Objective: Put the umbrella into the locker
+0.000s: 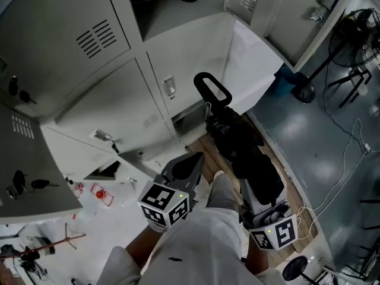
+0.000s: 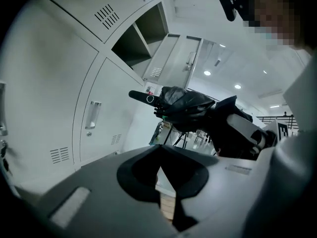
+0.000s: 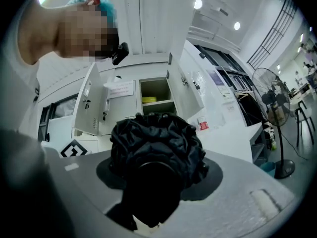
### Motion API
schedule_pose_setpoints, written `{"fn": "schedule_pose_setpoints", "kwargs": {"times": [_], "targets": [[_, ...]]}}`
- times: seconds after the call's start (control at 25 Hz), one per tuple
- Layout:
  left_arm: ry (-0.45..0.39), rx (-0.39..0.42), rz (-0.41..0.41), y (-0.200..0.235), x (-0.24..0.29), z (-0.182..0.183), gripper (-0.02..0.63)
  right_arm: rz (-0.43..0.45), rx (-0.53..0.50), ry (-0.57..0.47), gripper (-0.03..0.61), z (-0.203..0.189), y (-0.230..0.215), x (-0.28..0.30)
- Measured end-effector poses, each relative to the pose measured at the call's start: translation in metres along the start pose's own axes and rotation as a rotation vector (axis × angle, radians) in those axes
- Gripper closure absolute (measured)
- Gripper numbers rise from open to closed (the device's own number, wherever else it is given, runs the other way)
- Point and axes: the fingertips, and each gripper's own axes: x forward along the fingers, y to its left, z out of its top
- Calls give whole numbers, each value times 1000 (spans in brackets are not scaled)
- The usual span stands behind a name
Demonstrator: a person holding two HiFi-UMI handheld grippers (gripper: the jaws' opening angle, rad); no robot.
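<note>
A black folded umbrella (image 1: 243, 147) points its looped handle (image 1: 212, 89) at the grey lockers (image 1: 113, 105). My right gripper (image 1: 264, 202) is shut on its bundled cloth, which fills the right gripper view as the umbrella (image 3: 156, 148) between the right gripper's (image 3: 153, 182) jaws. To its left, my left gripper (image 1: 191, 160) has its jaws together and holds nothing. In the left gripper view, the left gripper (image 2: 161, 157) sits below the umbrella (image 2: 188, 108) and handle (image 2: 141, 97). An open locker compartment (image 1: 189, 119) lies just beyond the handle, with its white door (image 1: 252, 61) swung out. Straight ahead in the right gripper view is an open compartment (image 3: 156, 95).
A second open compartment (image 1: 172, 8) is higher up. A fan stand (image 1: 306, 91) and cables (image 1: 350, 159) are on the grey floor at the right. Small red items (image 1: 101, 193) lie on the floor at the left. A wooden board (image 1: 202, 147) lies under the grippers.
</note>
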Motion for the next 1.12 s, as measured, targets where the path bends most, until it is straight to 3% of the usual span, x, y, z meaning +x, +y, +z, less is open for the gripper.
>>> {"fn": "schedule_pose_setpoints", "kwargs": {"times": [0.4, 0.72, 1.12], "targets": [[-44, -29, 122, 10, 63, 65, 598, 178, -8, -51, 333, 66, -44, 65], [-110, -16, 229, 4, 82, 99, 598, 247, 3, -100, 333, 93, -57, 89], [-164, -71, 357, -3, 87, 131, 598, 322, 30, -88, 331, 105, -55, 119]]}}
